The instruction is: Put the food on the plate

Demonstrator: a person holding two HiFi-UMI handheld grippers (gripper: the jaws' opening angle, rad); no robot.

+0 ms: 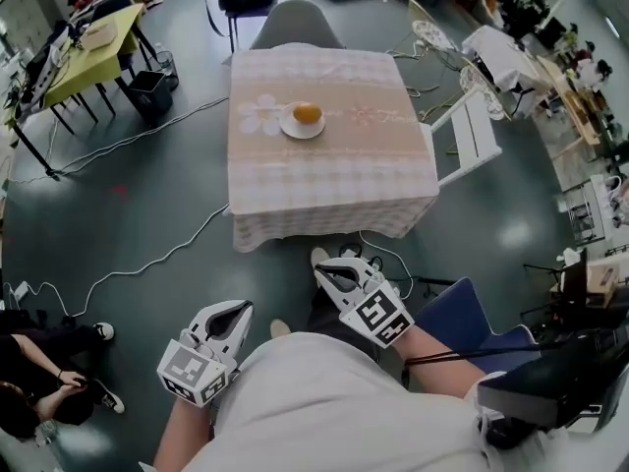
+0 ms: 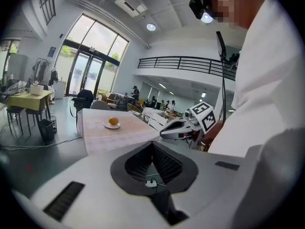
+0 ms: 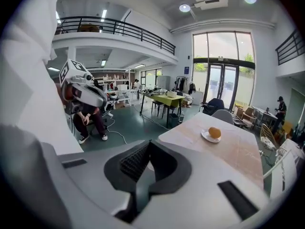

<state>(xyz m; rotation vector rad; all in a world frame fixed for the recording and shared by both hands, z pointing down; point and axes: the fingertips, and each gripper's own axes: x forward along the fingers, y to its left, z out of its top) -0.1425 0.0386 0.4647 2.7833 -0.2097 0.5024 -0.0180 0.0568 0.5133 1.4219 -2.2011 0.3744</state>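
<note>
A square table [image 1: 339, 87] draped in a checked cloth [image 1: 324, 200] bears a white plate [image 1: 290, 128] toward its far edge.

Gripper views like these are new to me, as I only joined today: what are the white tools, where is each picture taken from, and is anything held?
No robot here: a person holds a tool in each hand, the left gripper and the right gripper. The head view looks down from the person's head; each gripper view looks along that tool's jaws. Both are shut and empty. On the cloth-covered table, a white plate carries one round orange food item.
</note>
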